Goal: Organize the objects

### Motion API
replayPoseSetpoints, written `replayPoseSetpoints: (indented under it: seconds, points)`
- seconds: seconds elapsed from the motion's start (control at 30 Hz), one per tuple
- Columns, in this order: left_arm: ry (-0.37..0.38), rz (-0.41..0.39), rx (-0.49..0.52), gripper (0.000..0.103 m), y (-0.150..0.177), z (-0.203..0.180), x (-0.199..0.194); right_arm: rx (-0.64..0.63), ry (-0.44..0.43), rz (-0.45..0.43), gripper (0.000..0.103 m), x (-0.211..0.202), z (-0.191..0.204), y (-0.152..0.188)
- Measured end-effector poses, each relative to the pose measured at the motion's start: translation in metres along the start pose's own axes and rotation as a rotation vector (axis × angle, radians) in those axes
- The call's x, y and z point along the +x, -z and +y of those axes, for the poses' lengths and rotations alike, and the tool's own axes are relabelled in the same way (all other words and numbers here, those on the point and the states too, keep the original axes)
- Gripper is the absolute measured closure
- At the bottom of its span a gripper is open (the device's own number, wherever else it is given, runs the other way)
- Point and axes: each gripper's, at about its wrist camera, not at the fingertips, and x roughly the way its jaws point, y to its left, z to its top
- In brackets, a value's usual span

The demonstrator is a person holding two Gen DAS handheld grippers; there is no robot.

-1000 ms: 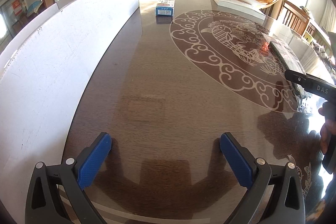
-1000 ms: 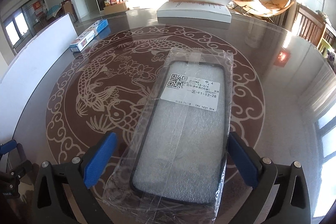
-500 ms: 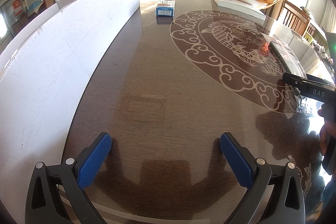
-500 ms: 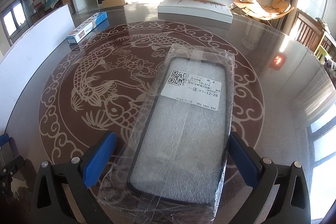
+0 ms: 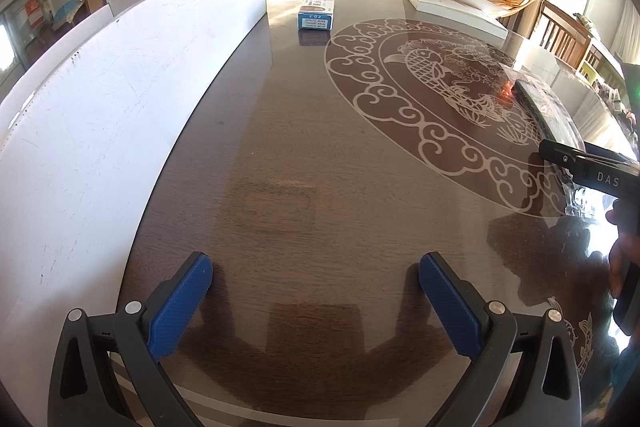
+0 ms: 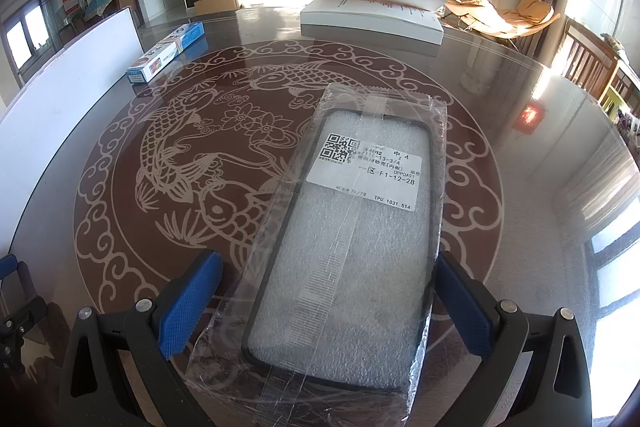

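A clear plastic bag (image 6: 352, 239) lies flat on the glass-topped table (image 6: 540, 155), on the right part of its round fish pattern; inside it sits a black-rimmed phone case (image 6: 348, 267) with white foam filling, and a printed label (image 6: 366, 173) is stuck on the far half. The right gripper (image 6: 326, 297) has its blue fingers (image 6: 188, 297) spread wide, one each side of the bag's near end. The left gripper (image 5: 316, 301) is likewise spread, over bare table near a white board (image 5: 100, 115). A blue and white box (image 6: 166, 51) lies far left, a white carton (image 6: 372, 19) at the far edge
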Motion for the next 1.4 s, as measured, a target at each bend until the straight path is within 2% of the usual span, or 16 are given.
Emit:
replayPoseSetpoints:
  seconds: [0.3, 0.57, 0.73, 1.03, 1.3, 1.33, 1.37, 1.4]
  points:
    - [-0.01, 0.013, -0.019, 0.0, -0.006, -0.002, 0.004, 0.0, 0.0, 0.0, 0.0, 0.0, 0.0, 0.0]
    - [0.009, 0.017, 0.011, 0.0, -0.038, -0.007, 0.024, 0.0, 0.0, 0.0, 0.0, 0.0, 0.0, 0.0]
    - [0.019, 0.019, 0.028, 0.0, -0.081, -0.007, 0.05, 0.0, 0.0, 0.0, 0.0, 0.0, 0.0, 0.0]
    - [0.032, -0.012, 0.052, 0.0, -0.18, -0.022, 0.112, 0.0, 0.0, 0.0, 0.0, 0.0, 0.0, 0.0]
    - [0.007, -0.003, 0.018, 0.0, -0.263, -0.024, 0.163, 0.0, 0.0, 0.0, 0.0, 0.0, 0.0, 0.0]
    - [0.006, -0.029, 0.026, 0.012, -0.265, -0.025, 0.162, -0.001, 0.001, 0.0, 0.0, 0.0, 0.0, 0.0]
    - [0.009, -0.069, 0.043, 0.043, -0.264, -0.026, 0.157, 0.0, 0.0, 0.0, 0.0, 0.0, 0.0, 0.0]
    - [0.008, -0.087, 0.06, 0.057, -0.26, -0.03, 0.152, 0.0, 0.0, 0.0, 0.0, 0.0, 0.0, 0.0]
